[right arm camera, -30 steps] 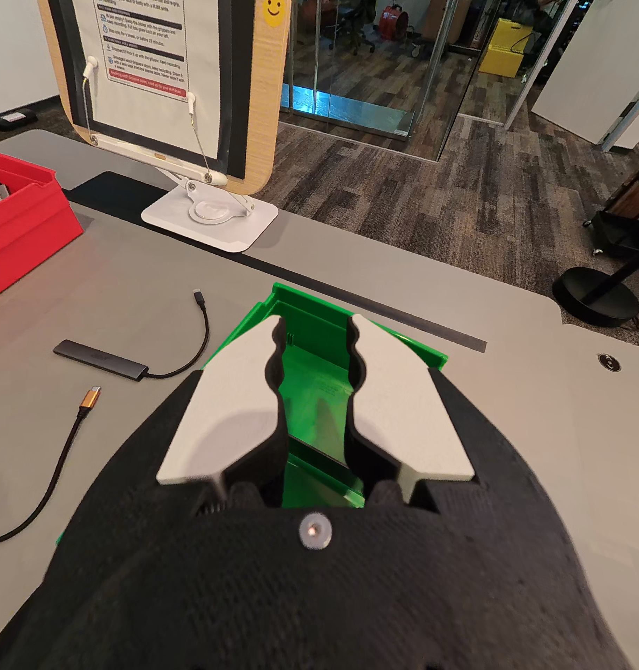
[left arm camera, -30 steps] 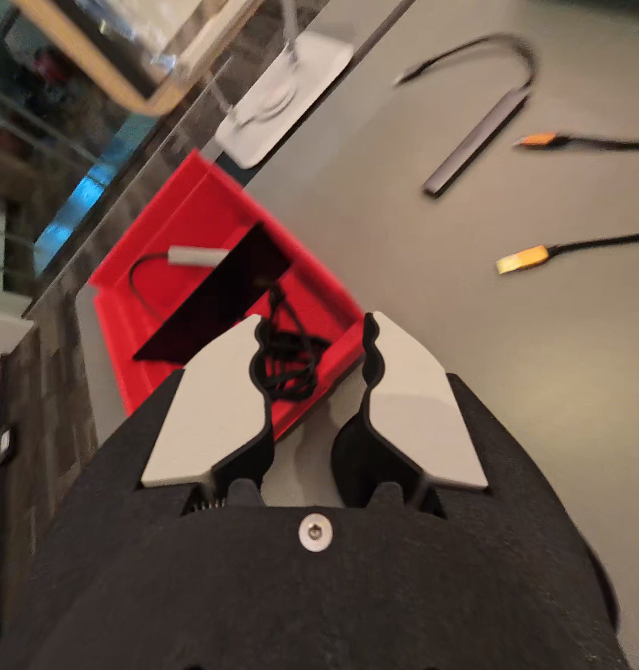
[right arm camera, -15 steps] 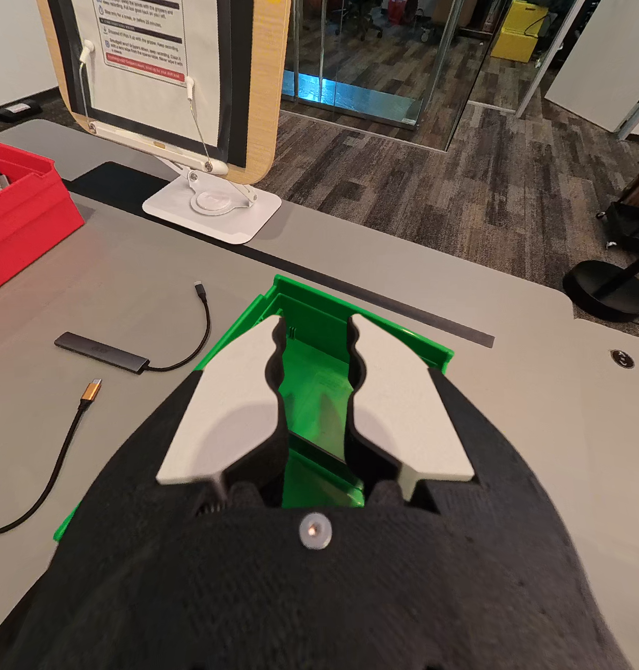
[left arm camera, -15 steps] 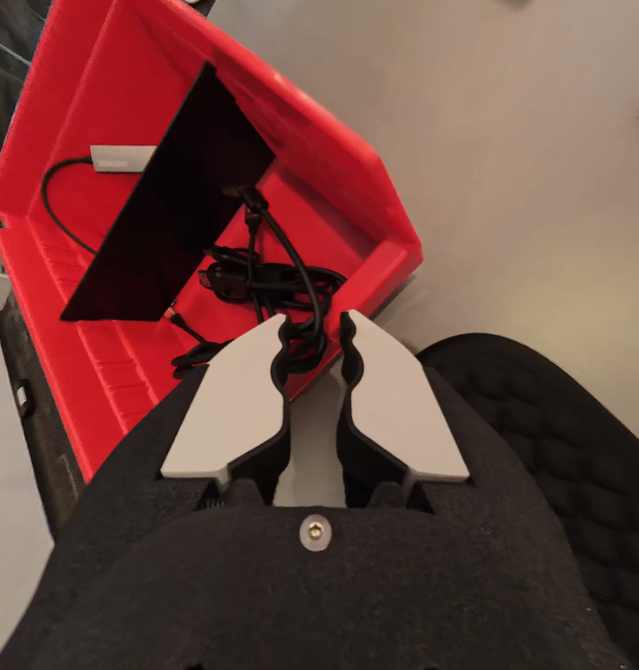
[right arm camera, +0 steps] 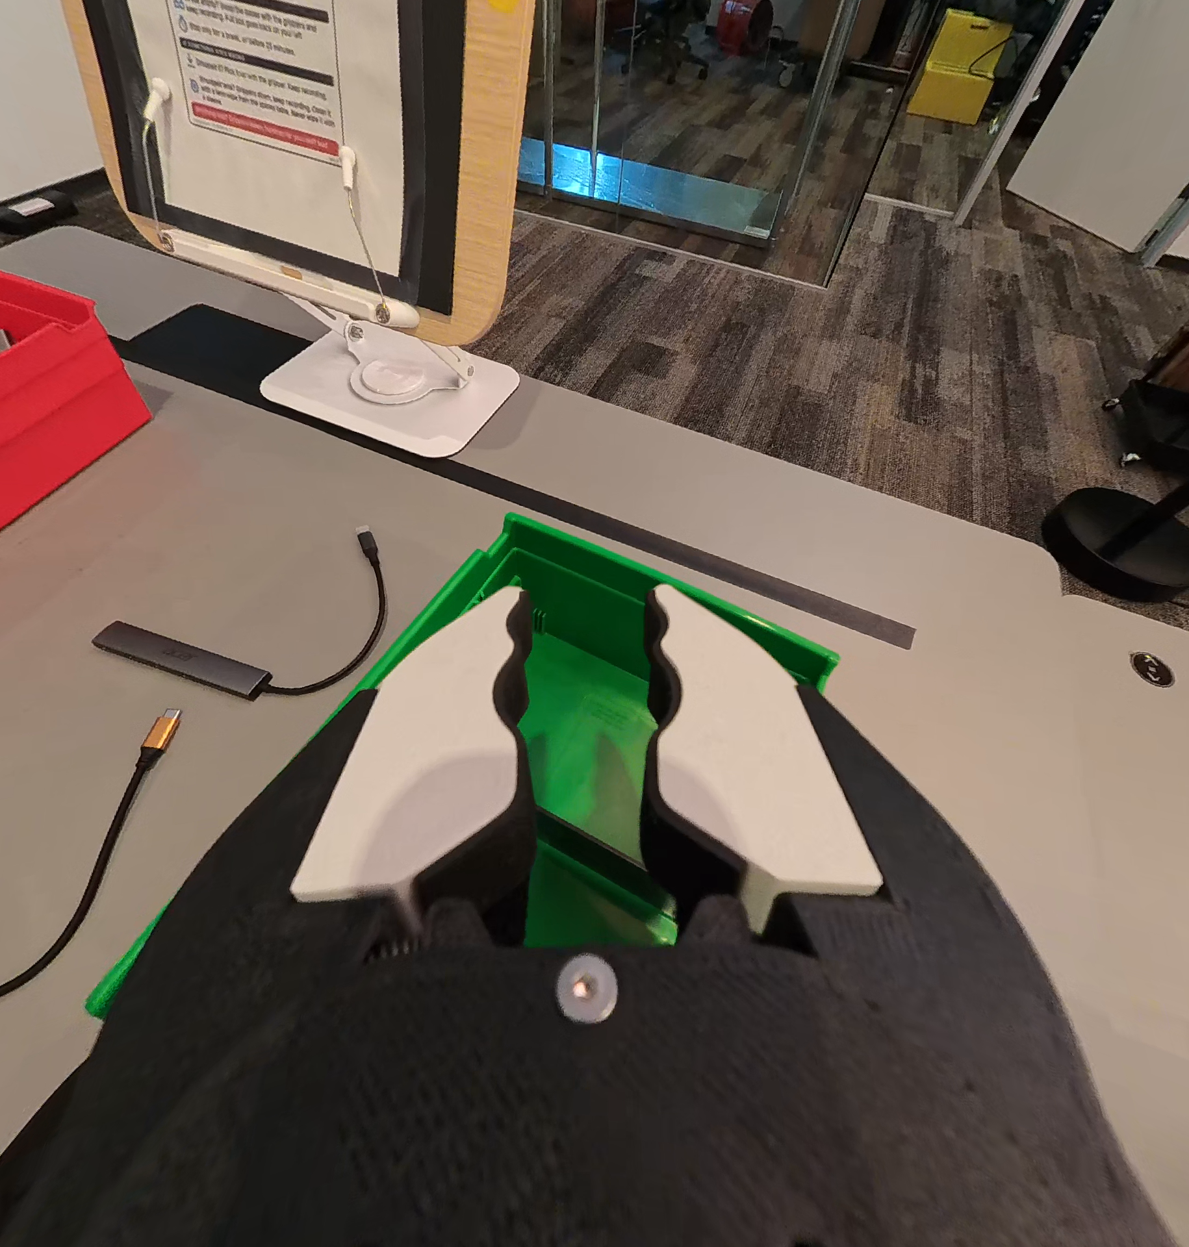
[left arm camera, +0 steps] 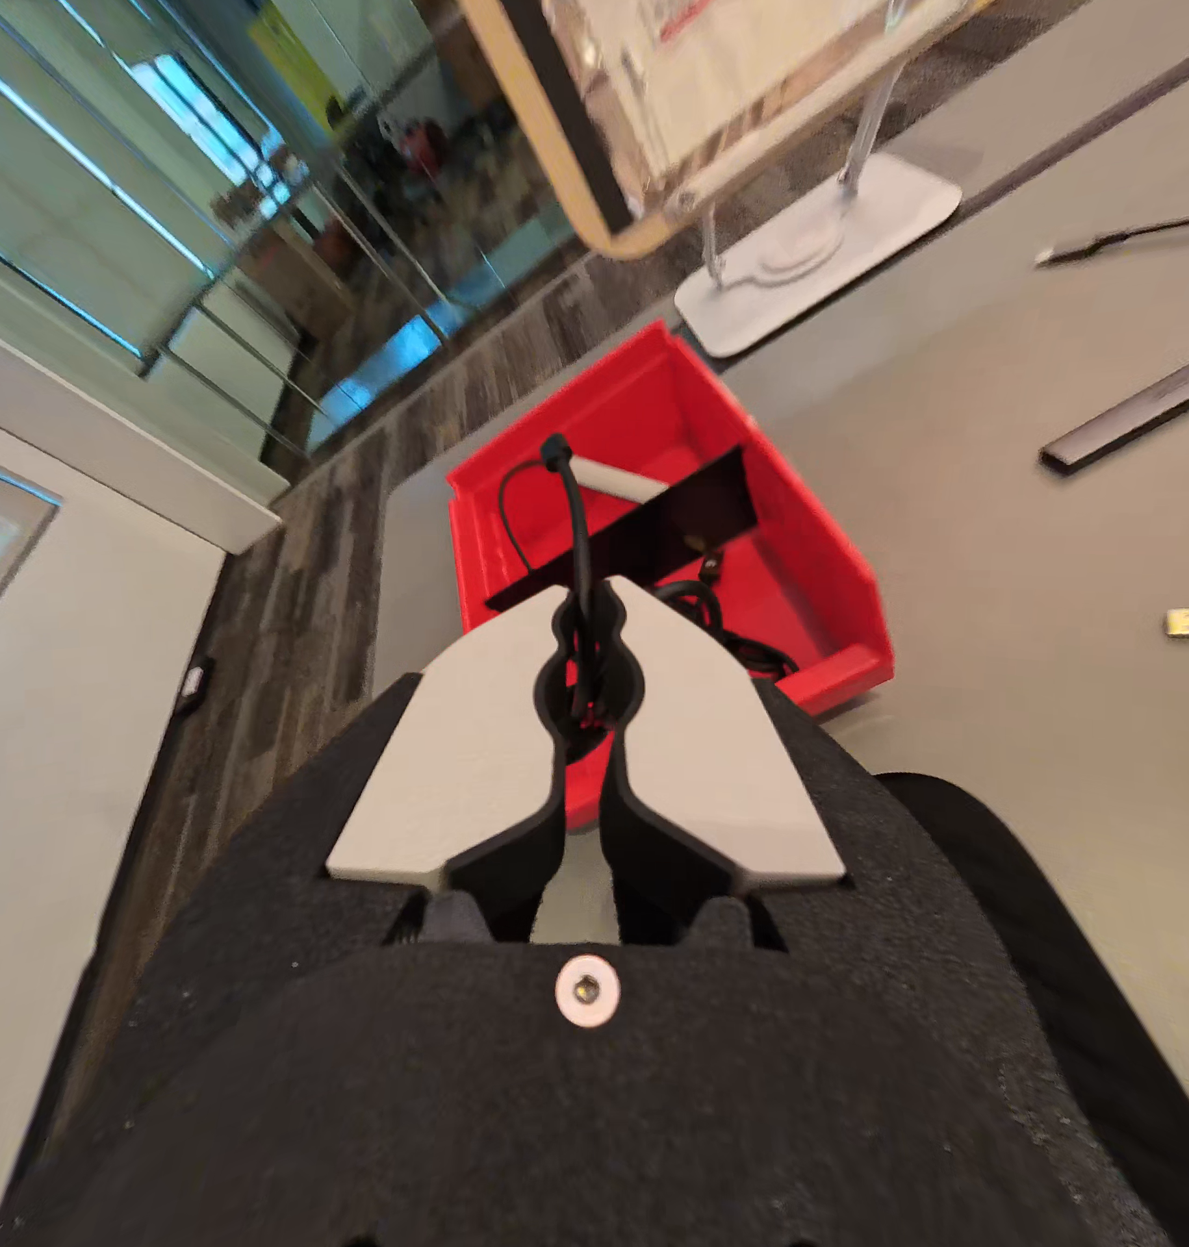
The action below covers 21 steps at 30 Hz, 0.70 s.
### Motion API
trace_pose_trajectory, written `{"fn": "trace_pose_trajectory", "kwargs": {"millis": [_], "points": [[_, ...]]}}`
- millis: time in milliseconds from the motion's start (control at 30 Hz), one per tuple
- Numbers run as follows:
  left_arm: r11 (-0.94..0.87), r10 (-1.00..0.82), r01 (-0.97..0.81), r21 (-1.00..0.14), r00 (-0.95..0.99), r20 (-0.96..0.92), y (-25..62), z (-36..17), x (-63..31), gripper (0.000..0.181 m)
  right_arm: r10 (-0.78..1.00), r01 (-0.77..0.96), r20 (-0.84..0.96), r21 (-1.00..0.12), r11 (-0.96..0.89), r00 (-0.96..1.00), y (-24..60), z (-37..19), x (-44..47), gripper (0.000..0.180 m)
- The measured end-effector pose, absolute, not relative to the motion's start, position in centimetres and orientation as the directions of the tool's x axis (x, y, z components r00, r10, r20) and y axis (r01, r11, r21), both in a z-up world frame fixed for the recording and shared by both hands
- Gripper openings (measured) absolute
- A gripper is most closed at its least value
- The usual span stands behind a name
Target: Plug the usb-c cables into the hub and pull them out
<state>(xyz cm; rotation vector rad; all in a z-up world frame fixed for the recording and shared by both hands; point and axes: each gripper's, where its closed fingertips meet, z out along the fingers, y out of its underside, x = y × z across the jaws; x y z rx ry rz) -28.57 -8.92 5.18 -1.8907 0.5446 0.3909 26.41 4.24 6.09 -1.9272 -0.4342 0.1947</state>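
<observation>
Now, left tool (left arm camera: 588,594) clamping black cable (left arm camera: 582,533) above red bin (left arm camera: 841,587); right tool (right arm camera: 586,600) agape

Two bins: one red bin (left arm camera: 841,560) and one green bin (right arm camera: 740,617); two hubs, a dark hub (right arm camera: 180,660) on the table and a silver hub (left arm camera: 612,482) in the red one; one orange-tipped cable (right arm camera: 122,796); one stand (right arm camera: 389,398)

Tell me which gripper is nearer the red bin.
Left. The left gripper hangs just over the red bin, clamping a black cable; the right gripper is over the green bin.
</observation>
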Motion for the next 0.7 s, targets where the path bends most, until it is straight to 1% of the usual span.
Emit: {"fn": "trace_pose_trajectory", "kwargs": {"millis": [33,100,167,300,400,467,567,700], "points": [[-0.286,-0.189,-0.557,-0.78,0.831,-0.524,-9.6,6.3,-27.5,0.004,0.387,0.209,0.068,-0.92,-0.333,0.919,4.2,6.2,26.4,0.033],[-0.203,-0.221,-0.605,-0.77,0.794,-0.566,-10.9,8.3,-24.2,0.004,0.387,0.215,0.076,-0.92,-0.329,0.919,4.3,6.3,26.2,0.033],[-0.128,-0.276,-0.659,-0.741,0.742,-0.612,-11.9,9.1,-20.3,0.004,0.393,0.228,0.088,-0.917,-0.328,0.915,4.3,6.3,25.9,0.033],[-0.065,-0.393,-0.773,-0.631,0.601,-0.695,-11.6,6.8,-13.6,0.004,0.401,0.263,0.117,-0.906,-0.331,0.908,4.3,6.1,25.5,0.033],[-0.082,-0.435,-0.827,-0.556,0.532,-0.727,-9.9,3.7,-11.5,0.005,0.405,0.277,0.131,-0.904,-0.326,0.905,4.3,6.1,25.4,0.033],[-0.1,-0.452,-0.844,-0.527,0.511,-0.731,-8.8,2.0,-11.1,0.005,0.41,0.273,0.126,-0.907,-0.321,0.903,4.3,6.3,25.3,0.033],[-0.143,-0.451,-0.857,-0.494,0.501,-0.739,-7.3,0.2,-11.8,0.004,0.418,0.273,0.126,-0.909,-0.315,0.9,4.3,6.3,25.1,0.033],[-0.181,-0.458,-0.902,-0.393,0.431,-0.777,-7.1,-2.8,-12.4,0.005,0.43,0.292,0.137,-0.902,-0.317,0.892,4.4,6.2,24.7,0.033]]}}
